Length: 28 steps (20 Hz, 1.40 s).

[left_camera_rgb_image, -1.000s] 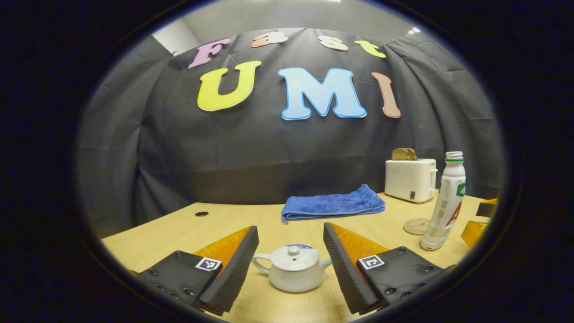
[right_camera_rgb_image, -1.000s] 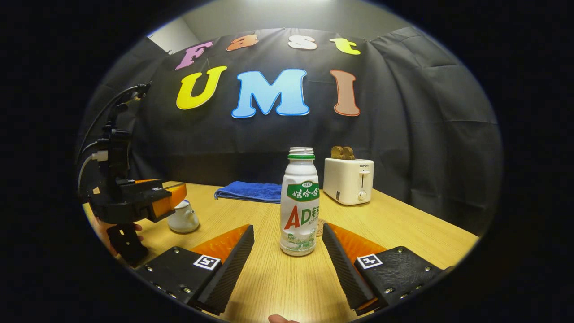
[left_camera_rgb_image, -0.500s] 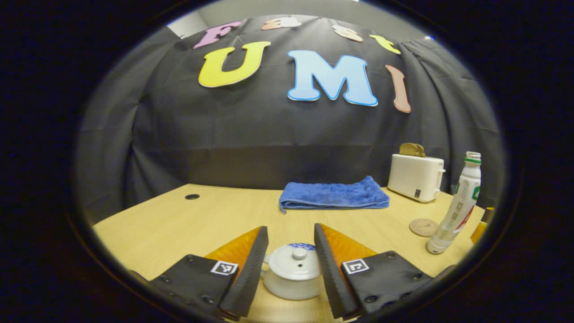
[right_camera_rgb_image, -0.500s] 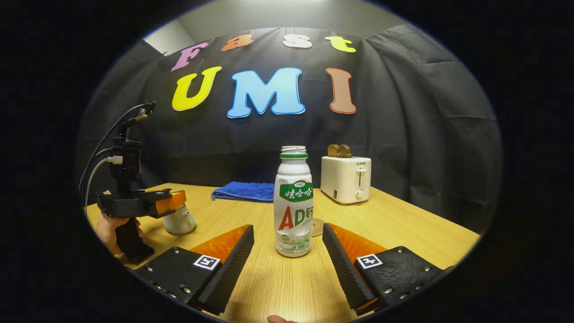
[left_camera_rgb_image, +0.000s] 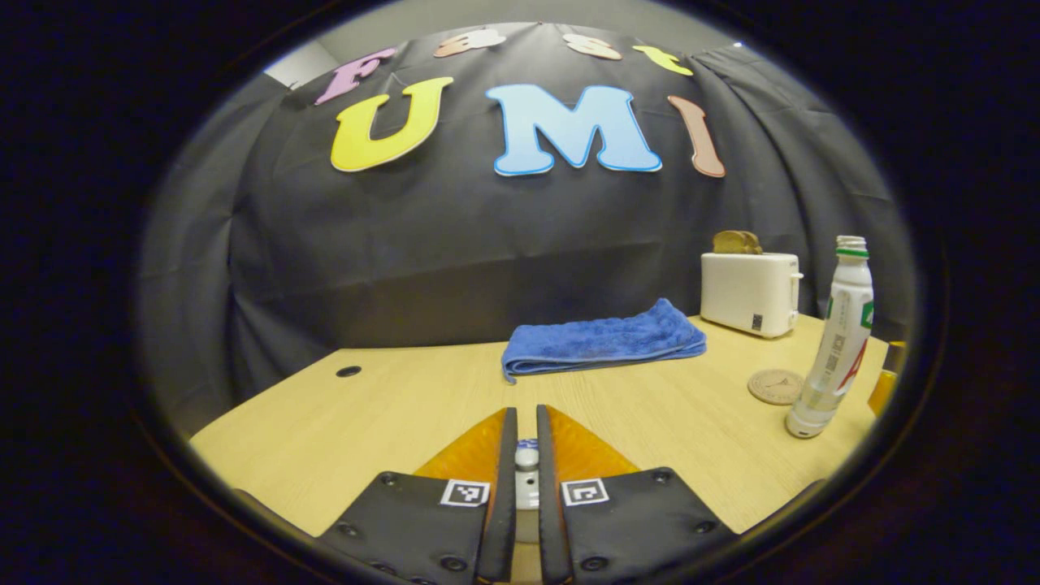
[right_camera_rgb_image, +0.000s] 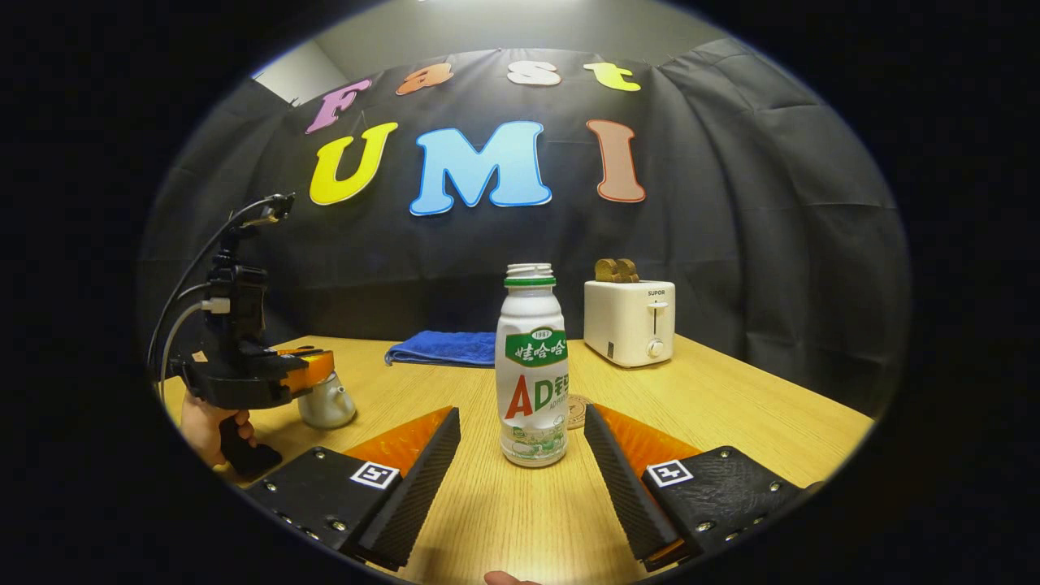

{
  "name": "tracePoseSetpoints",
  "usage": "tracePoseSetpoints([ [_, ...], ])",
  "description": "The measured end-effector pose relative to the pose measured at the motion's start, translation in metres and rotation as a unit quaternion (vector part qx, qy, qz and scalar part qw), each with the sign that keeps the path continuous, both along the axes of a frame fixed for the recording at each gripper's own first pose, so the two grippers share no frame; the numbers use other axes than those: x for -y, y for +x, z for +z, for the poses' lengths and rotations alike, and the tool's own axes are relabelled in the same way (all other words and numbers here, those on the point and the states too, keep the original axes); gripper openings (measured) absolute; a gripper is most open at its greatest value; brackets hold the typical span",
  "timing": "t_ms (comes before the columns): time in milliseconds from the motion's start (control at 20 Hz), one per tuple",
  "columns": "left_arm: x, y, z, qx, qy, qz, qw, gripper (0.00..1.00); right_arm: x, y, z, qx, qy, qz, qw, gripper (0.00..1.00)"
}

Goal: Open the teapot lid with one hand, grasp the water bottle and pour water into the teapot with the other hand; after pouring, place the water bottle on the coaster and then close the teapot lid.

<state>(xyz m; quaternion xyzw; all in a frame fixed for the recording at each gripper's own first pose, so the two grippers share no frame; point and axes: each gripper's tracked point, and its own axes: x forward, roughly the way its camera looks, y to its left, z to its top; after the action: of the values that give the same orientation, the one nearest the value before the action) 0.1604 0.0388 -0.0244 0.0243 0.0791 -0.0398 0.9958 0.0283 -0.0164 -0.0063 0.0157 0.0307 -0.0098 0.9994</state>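
Observation:
In the left gripper view my left gripper [left_camera_rgb_image: 526,413] is shut on the knob of the white teapot lid [left_camera_rgb_image: 526,460]; a thin strip of the teapot shows between the fingers. The white water bottle [left_camera_rgb_image: 841,333], uncapped, stands at the right beside the round coaster [left_camera_rgb_image: 776,386]. In the right gripper view the bottle [right_camera_rgb_image: 532,366] stands upright just ahead of my open right gripper [right_camera_rgb_image: 521,413], with a gap to each finger. The coaster [right_camera_rgb_image: 578,411] peeks out behind it. At the left, the teapot [right_camera_rgb_image: 327,405] sits under the left gripper [right_camera_rgb_image: 252,378], held by a hand [right_camera_rgb_image: 199,426].
A folded blue towel [left_camera_rgb_image: 601,341] lies at the back of the wooden table [left_camera_rgb_image: 366,414]. A white toaster [left_camera_rgb_image: 749,292] with bread in it stands at the back right. The table has a small round hole [left_camera_rgb_image: 348,371] near its far left.
My left gripper came down over the teapot and closed from wide open onto the lid knob. The right gripper stayed open in front of the bottle, hardly moving.

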Motion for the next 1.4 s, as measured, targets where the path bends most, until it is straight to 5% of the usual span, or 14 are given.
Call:
tracePoseSetpoints([
  [50, 0.000, 0.000, 0.001, 0.001, 0.003, -0.002, 1.000, 0.10, 0.001, 0.001, 0.002, 0.002, -0.004, -0.001, 1.000, 0.95],
  [1400, -0.002, 0.005, 0.011, 0.016, 0.014, -0.008, 1.000, 0.14, 0.014, 0.085, 0.013, -0.012, -0.073, -0.048, 0.996, 0.95],
])
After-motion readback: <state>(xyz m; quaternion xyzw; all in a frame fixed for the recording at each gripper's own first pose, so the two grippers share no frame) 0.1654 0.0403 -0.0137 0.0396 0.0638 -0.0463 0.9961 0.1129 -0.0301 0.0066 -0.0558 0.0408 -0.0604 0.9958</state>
